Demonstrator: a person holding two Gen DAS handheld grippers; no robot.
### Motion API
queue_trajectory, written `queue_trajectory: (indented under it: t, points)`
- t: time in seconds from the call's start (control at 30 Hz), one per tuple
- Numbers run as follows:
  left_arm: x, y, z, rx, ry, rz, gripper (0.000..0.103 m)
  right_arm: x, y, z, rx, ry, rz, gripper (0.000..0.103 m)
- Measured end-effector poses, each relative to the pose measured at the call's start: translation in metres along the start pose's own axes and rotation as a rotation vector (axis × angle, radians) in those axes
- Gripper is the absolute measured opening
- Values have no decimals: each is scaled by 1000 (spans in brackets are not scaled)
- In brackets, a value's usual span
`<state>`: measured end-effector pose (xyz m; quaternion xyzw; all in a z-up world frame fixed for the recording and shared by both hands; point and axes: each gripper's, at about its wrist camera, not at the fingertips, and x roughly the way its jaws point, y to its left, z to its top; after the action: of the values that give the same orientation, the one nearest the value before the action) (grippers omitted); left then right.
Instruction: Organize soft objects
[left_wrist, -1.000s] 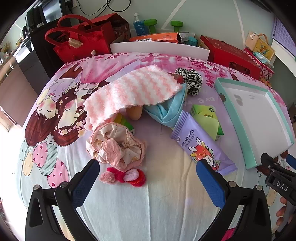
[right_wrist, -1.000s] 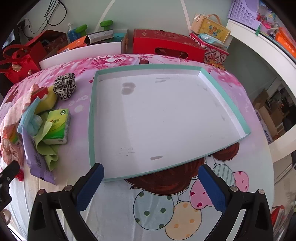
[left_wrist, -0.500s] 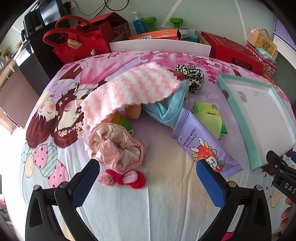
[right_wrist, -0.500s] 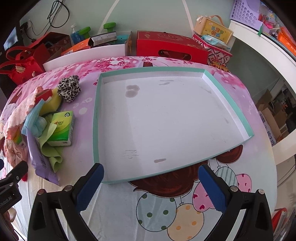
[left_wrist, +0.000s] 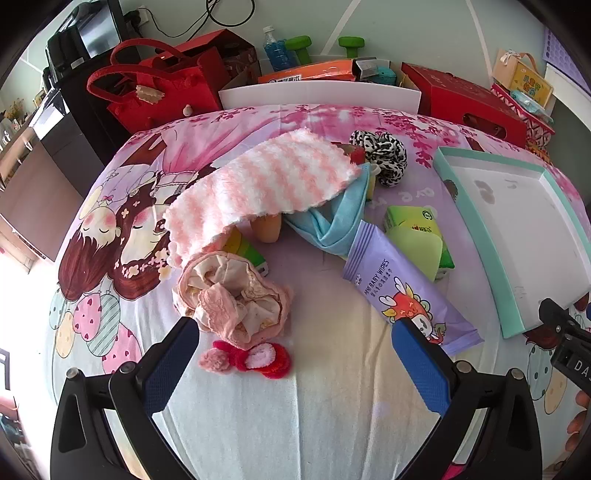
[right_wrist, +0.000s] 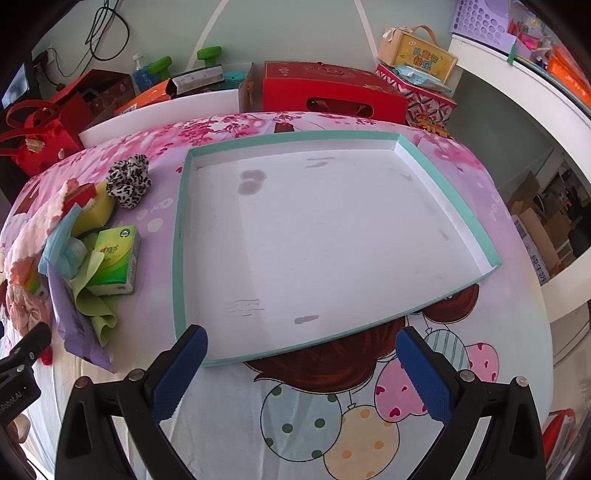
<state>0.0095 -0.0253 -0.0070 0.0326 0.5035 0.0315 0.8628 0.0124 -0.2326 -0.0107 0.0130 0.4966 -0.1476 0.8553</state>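
A heap of soft things lies on the cartoon-print table: a pink-and-white striped towel (left_wrist: 266, 184), a blue cloth (left_wrist: 332, 225), a crumpled pink garment (left_wrist: 232, 295), a red-and-pink fuzzy hair tie (left_wrist: 247, 360), a leopard scrunchie (left_wrist: 380, 155), a purple baby-wipes pack (left_wrist: 402, 291) and a green tissue pack (left_wrist: 417, 229). My left gripper (left_wrist: 295, 360) stands open just short of the hair tie and garment, holding nothing. My right gripper (right_wrist: 301, 369) is open over the near edge of the teal-rimmed white tray (right_wrist: 179, 258), which has nothing in it. The scrunchie (right_wrist: 129, 181) and tissue pack (right_wrist: 118, 260) lie left of the tray.
Behind the table stand a red tote bag (left_wrist: 155, 92), a white bin (left_wrist: 317, 96), red gift boxes (right_wrist: 332, 92) and green dumbbells (left_wrist: 325, 42). A white shelf (right_wrist: 524, 96) curves along the right. The right gripper's body (left_wrist: 569, 354) shows at the left view's right edge.
Both grippers have drawn back and risen slightly, so the heap and the tray sit a little farther off in their views. Nothing was grasped; both jaws stay open.
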Motion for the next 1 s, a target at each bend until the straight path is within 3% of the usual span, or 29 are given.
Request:
queue_trajectory:
  t: [1.0]
  points:
    - [-3, 16, 4, -65, -4, -73, 103, -2, 14, -1, -32, 1, -15, 103]
